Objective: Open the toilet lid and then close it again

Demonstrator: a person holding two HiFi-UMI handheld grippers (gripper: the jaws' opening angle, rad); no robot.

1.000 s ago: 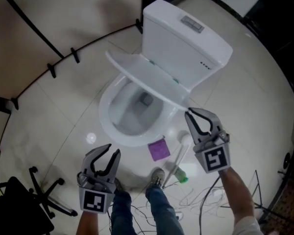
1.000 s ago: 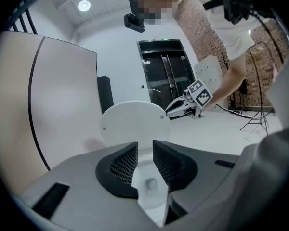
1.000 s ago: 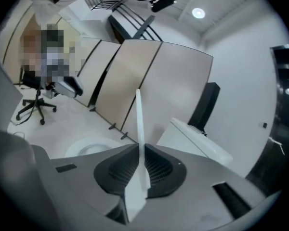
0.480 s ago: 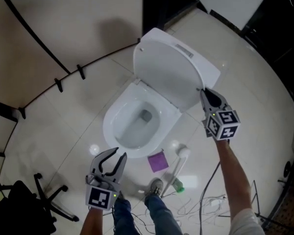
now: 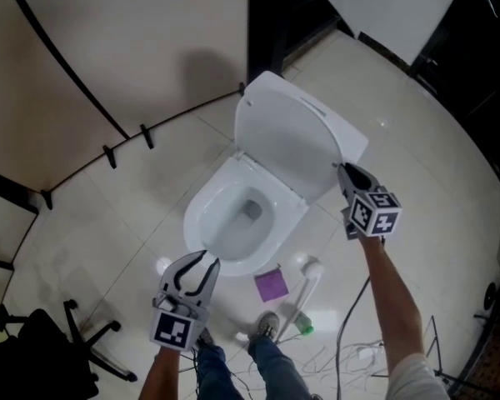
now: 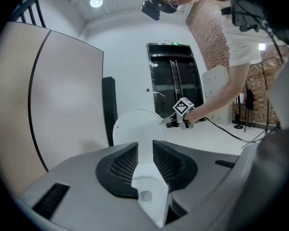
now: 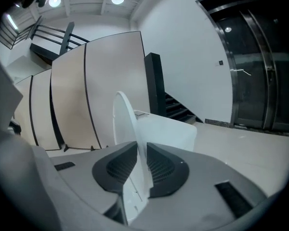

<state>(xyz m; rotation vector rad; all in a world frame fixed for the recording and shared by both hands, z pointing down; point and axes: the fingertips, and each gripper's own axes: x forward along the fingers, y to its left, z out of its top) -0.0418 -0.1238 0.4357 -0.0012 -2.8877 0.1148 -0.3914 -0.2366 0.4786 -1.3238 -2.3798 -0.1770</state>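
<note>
While the white oval plastic toilet lid point(image 5: 293, 144) stands raised against the back of the toilet, the head view shows the white ceramic bowl point(image 5: 202, 223) uncovered on the pale tiled floor point(image 5: 425, 140). The right gripper point(image 5: 344, 169) reaches the lid's right edge. The left gripper point(image 5: 202, 263) hangs near the bowl's near-left rim, apart from it. A purple square piece point(image 5: 272, 285) and a white long-handled brush point(image 5: 308, 275) lie on the floor just near of the bowl.

From the left gripper view, the left gripper's black ribbed jaws stand apart with nothing between them; the upright lid shows far beyond, the right gripper at its right side.

From the right gripper view, the lid is seen edge-on, its thin rim running between the right gripper's jaws, which have just been opening and sit loose about it rather than clamped. The white ceramic tank point(image 7: 168, 131) stands just behind the lid.
</note>
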